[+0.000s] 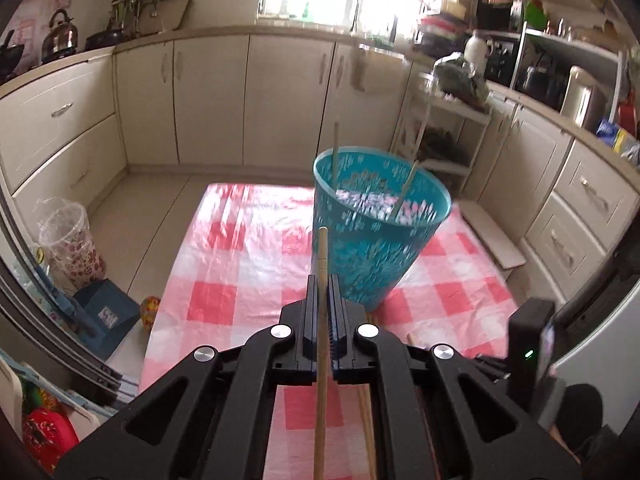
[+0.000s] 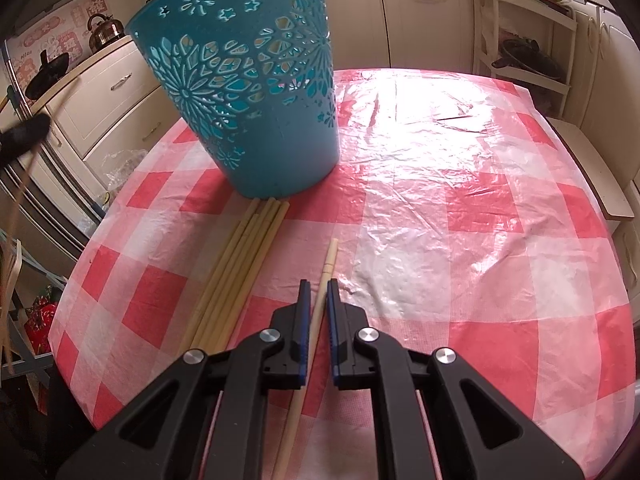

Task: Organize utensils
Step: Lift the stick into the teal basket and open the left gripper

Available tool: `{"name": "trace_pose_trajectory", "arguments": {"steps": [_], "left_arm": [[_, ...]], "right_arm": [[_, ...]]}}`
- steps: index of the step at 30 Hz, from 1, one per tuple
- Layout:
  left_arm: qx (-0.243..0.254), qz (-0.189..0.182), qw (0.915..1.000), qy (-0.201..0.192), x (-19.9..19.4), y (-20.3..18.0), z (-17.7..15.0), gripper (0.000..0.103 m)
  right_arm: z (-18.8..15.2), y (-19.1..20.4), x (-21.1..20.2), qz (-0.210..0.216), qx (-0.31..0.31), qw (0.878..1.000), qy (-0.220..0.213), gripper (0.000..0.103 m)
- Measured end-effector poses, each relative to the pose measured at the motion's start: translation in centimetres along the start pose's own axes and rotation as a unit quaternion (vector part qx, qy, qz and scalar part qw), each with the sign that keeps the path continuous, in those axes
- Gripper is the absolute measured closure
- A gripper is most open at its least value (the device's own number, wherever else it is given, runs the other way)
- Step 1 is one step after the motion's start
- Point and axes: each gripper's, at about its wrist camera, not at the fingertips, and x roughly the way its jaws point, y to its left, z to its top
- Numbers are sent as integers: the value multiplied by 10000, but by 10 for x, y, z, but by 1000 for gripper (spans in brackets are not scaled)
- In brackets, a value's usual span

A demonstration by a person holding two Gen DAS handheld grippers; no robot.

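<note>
The left gripper (image 1: 323, 280) has its fingers clamped on a chopstick (image 1: 321, 320), at lower centre of the left view, below the teal basket (image 1: 376, 240) holding two sticks. In the right view, the right gripper (image 2: 317, 286) has narrow fingers gripping another chopstick (image 2: 326, 272) low over the checked surface (image 2: 460, 208), a bundle (image 2: 240, 264) just left.
</note>
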Motion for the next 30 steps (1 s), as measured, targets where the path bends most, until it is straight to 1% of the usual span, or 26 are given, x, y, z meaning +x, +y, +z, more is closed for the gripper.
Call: {"name": "trace_pose_trajectory", "arguments": {"steps": [4, 7, 9, 13, 15, 17, 20, 24, 27, 30], "left_arm": [[-109, -273, 9970, -711, -26, -4, 39, 99], [-137, -363, 9928, -1133, -30, -12, 68, 99], [-177, -386, 9898, -1360, -23, -19, 88, 99], [-340, -352, 9855, -1623, 1, -28, 124, 98], [-445, -342, 9833, -1731, 15, -30, 138, 98], [-535, -273, 9815, -1819, 32, -31, 145, 98], [-651, -59, 9817, -1790, 63, -30, 146, 98], [-722, 66, 9864, -1478, 101, -27, 135, 98], [-653, 99, 9888, -1336, 113, -26, 119, 98], [-392, 199, 9925, -1145, 118, -31, 101, 98]], "right_arm": [[0, 0, 0, 8, 14, 10000, -8, 94], [0, -1, -1, 37, 46, 10000, -11, 94], [0, -1, -1, 46, 60, 10000, -12, 94], [0, -2, -1, 54, 66, 10000, -14, 94], [0, -3, -1, 88, 83, 9999, -14, 93], [1, -4, -1, 141, 117, 9998, -11, 93], [2, -6, 0, 203, 166, 9997, -3, 93], [3, -7, 0, 247, 194, 9995, 6, 92], [3, -9, 0, 276, 196, 9994, 10, 91], [4, -8, -1, 292, 143, 9995, 7, 87]]}}
